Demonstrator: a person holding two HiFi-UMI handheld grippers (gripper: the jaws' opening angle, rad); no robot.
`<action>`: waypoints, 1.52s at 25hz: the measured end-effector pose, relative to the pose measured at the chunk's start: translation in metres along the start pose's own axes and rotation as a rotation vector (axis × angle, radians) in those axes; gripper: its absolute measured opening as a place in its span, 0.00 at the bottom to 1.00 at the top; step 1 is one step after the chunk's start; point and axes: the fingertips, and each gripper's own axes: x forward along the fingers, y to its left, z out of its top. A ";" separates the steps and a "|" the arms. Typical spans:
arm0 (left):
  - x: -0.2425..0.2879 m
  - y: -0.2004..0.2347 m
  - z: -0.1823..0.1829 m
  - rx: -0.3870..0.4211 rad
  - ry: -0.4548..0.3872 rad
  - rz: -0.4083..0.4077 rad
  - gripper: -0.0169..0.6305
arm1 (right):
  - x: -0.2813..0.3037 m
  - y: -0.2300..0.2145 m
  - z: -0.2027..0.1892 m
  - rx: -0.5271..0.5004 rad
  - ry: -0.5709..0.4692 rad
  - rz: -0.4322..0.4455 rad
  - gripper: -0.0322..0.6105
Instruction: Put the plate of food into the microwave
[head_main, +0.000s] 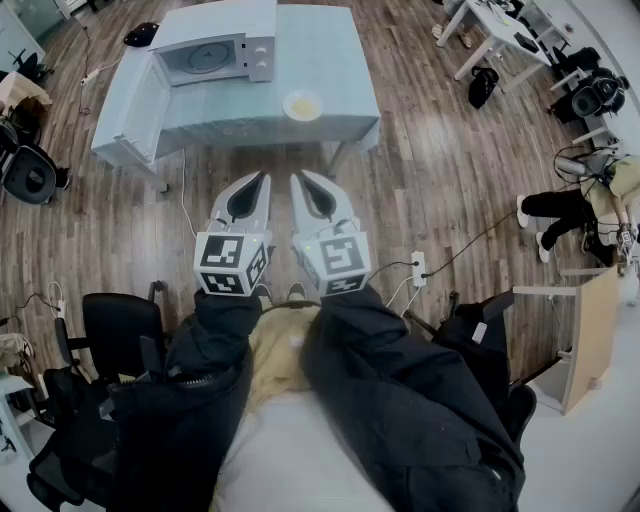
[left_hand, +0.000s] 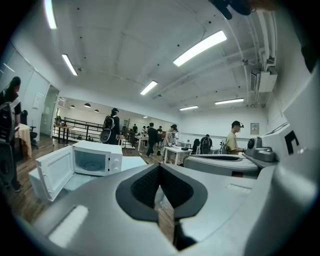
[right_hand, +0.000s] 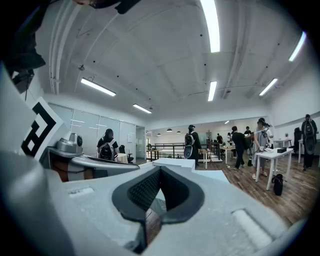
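Holding: left gripper (head_main: 262, 182) and right gripper (head_main: 298, 183) are gripping nothing, jaws pressed together.
Plate of food (head_main: 303, 104): lying flat on desk (head_main: 335, 60), well ahead of both grippers.
Axis: round, facing up, showing no longer side.
Microwave (head_main: 215, 45): standing left of plate, door hanging open.

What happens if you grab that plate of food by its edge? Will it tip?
Probably stiff: the plate looks round and shallow, so it should not bend. Gripped at one rim it may tilt, and the yellowish food could slide. It lies flat on the table, so a push would likely slide it, not roll it.
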 end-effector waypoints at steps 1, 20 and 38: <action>0.001 0.000 0.001 0.001 -0.001 -0.002 0.02 | 0.001 0.000 0.000 0.000 -0.001 0.001 0.04; 0.009 -0.011 -0.021 -0.038 0.044 0.017 0.02 | -0.007 -0.014 -0.022 0.063 0.028 0.052 0.05; 0.073 0.048 -0.024 -0.088 0.072 0.025 0.02 | 0.058 -0.046 -0.040 0.067 0.088 -0.011 0.05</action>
